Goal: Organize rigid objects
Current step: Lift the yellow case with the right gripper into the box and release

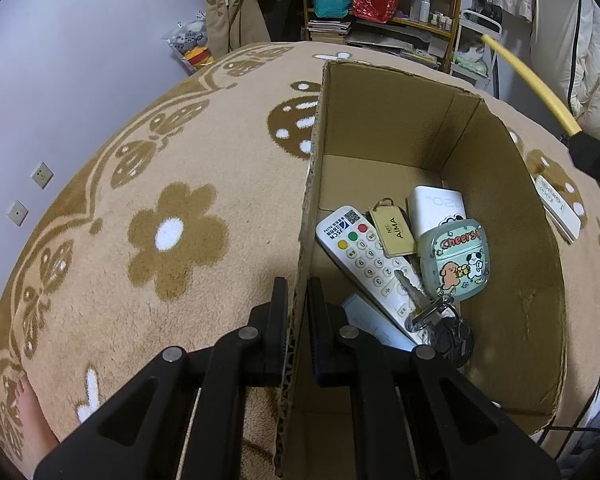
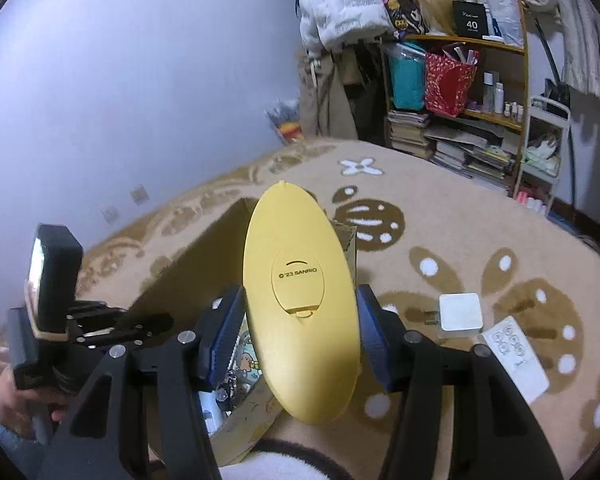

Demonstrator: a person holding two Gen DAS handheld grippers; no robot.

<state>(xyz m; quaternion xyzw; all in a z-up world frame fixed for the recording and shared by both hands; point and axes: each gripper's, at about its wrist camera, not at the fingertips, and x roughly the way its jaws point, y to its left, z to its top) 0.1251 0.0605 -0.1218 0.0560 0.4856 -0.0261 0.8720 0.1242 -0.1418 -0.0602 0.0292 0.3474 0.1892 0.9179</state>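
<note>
My left gripper (image 1: 298, 304) is shut on the left wall of the open cardboard box (image 1: 500, 220), one finger inside and one outside. The box holds a white remote (image 1: 364, 260), a gold AIMA key tag (image 1: 392, 229), a white power bank (image 1: 436, 208), a green cartoon case (image 1: 456, 260) and keys (image 1: 424, 304). My right gripper (image 2: 300, 336) is shut on a yellow oval Sanrio object (image 2: 300, 300), held above the box's right wall (image 2: 204, 264). The left gripper unit (image 2: 56, 300) shows at left in the right wrist view.
The box stands on a tan flowered carpet (image 1: 172, 236). A white charger plug (image 2: 458, 316) and a thin white remote (image 2: 516, 356) lie on the carpet to the right of the box. Shelves with books and bags (image 2: 452, 92) stand at the back.
</note>
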